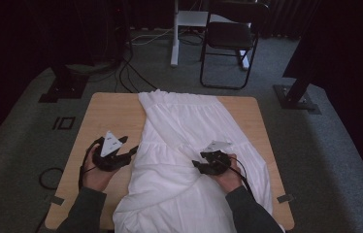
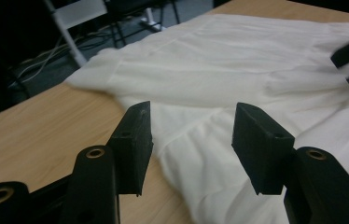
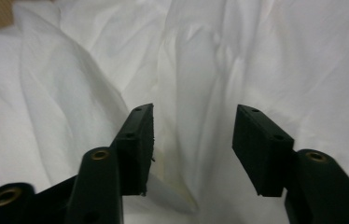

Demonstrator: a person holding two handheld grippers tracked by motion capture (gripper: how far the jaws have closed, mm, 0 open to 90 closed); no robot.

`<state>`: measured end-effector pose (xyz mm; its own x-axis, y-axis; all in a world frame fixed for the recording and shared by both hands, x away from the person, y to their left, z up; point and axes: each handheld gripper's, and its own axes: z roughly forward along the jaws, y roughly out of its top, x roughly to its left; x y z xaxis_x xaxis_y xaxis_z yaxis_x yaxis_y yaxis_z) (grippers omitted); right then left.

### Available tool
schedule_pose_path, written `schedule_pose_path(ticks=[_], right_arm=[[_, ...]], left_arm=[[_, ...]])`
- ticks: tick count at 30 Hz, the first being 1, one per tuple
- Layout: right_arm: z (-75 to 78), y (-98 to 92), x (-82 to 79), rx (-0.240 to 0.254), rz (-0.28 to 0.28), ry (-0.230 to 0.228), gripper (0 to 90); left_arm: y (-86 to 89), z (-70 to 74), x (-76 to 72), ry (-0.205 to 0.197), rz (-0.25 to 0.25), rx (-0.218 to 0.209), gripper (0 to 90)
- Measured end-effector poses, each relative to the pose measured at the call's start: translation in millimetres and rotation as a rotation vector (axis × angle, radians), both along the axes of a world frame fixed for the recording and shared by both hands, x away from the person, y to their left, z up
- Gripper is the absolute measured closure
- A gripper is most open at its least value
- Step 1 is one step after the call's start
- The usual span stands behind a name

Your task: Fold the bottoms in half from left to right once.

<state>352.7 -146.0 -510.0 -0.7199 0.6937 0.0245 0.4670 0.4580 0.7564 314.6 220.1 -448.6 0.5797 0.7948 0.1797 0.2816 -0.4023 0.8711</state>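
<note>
A white garment point(image 1: 189, 145), tiered and gathered like a skirt or dress, lies spread lengthwise on the wooden table point(image 1: 111, 114); from the table's centre it runs from the far edge at 12 o'clock down to the near edge at 6 o'clock, where it spills over. One fold crosses it diagonally from the upper left.

Left gripper point(image 1: 132, 151): held in the person's left hand point(image 1: 97, 172), at 9 o'clock from the garment's middle, over bare wood just beside the cloth's left edge. In the left gripper view its jaws stand apart with nothing between them, pointing toward the garment point(image 2: 219, 79); the wooden table point(image 2: 37, 126) shows at 9 o'clock.

Right gripper point(image 1: 198, 162): held in the right hand point(image 1: 230, 177), above the garment at about 4 o'clock from its middle, tips pointing toward 9 o'clock. In the right gripper view its jaws are likewise apart and grip nothing, with creased white cloth point(image 3: 256, 56) beneath them. Whether the tips touch the fabric cannot be told.

A black folding chair point(image 1: 230, 41) stands on the carpet beyond the table at 12 o'clock.
</note>
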Motion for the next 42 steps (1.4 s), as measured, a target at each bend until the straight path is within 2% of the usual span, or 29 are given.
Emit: schedule_pose_path(ticks=[2,3,4,6,7,9,12,14,15,17,18,20,22,24,27,29,31,33,36,37,39,40,42], right_arm=[[-4.7,3.0,1.3,-0.006,-0.001,0.01,45.1],[-7.5,5.1,2.0,-0.018,-0.005,0.022,43.5],[-15.4,8.5,6.4,-0.053,-0.006,0.056,49.4],[-18.1,7.3,10.5,-0.066,0.013,0.1,77.2],[-17.0,6.0,10.4,-0.063,0.021,0.099,84.1],[-10.4,3.3,8.8,-0.058,0.028,0.079,86.0],[14.4,-7.2,1.2,0.001,0.018,0.0,86.3],[37.6,-20.8,-5.9,0.04,0.001,-0.08,86.3],[50.0,-31.2,-9.2,0.066,-0.024,-0.121,86.4],[72.9,-60.6,-14.2,0.126,-0.106,-0.2,86.4],[81.8,-78.0,-16.5,0.142,-0.166,-0.239,86.4],[89.9,-114.0,-17.3,0.14,-0.291,-0.285,86.3],[80.2,-143.1,-9.5,0.099,-0.373,-0.25,86.3],[55.6,-161.5,2.3,0.047,-0.412,-0.179,86.0],[10.6,-172.2,17.5,-0.045,-0.433,-0.079,85.7],[-12.2,-176.8,24.8,-0.061,-0.445,-0.029,85.4],[-26.7,-180.0,29.6,-0.066,-0.451,0.011,84.8],[-34.9,-181.7,32.0,-0.063,-0.456,0.036,84.3],[-42.1,-182.3,33.5,-0.068,-0.452,0.058,83.7],[-43.9,-182.1,33.7,-0.067,-0.454,0.064,83.7],[-44.7,-182.5,33.4,-0.053,-0.46,0.068,83.7],[-44.8,-182.1,33.2,-0.052,-0.46,0.069,83.7],[-45.0,-181.4,32.9,-0.051,-0.459,0.068,83.7]], left_arm=[[4.4,-2.9,-0.9,0.005,0.009,-0.009,48.1],[16.2,-13.3,-2.0,0.036,0.039,-0.023,48.1],[19.6,-17.0,-2.2,0.047,0.046,-0.028,48.0],[23.7,-22.6,-2.2,0.059,0.058,-0.03,47.9],[24.6,-24.3,-2.1,0.063,0.059,-0.032,47.9],[24.4,-26.3,-0.9,0.069,0.061,-0.032,47.8],[19.5,-26.7,1.2,0.068,0.052,-0.021,47.7],[14.7,-27.2,2.4,0.068,0.044,-0.011,47.7],[12.4,-27.8,3.0,0.065,0.042,-0.002,47.8],[9.0,-28.8,4.1,0.066,0.037,0.004,47.8],[7.9,-29.4,4.7,0.07,0.033,0.007,47.7],[5.4,-31.0,6.4,0.077,0.028,0.012,47.8],[1.1,-33.2,9.2,0.091,0.019,0.015,47.7],[-7.3,-35.8,12.1,0.101,0.008,0.03,47.6],[-27.4,-40.0,17.6,0.115,-0.036,0.041,47.5],[-45.7,-44.7,22.6,0.125,-0.072,0.056,47.5],[-66.2,-51.6,27.7,0.139,-0.117,0.068,47.5],[-87.3,-60.2,32.1,0.151,-0.156,0.085,47.6],[-113.2,-75.7,38.7,0.179,-0.199,0.086,47.3],[-123.4,-82.8,41.6,0.201,-0.211,0.085,47.0],[-132.5,-90.5,44.2,0.224,-0.229,0.081,47.0],[-136.9,-95.0,45.2,0.234,-0.229,0.094,47.5],[-139.5,-98.3,46.0,0.245,-0.226,0.106,58.3]])
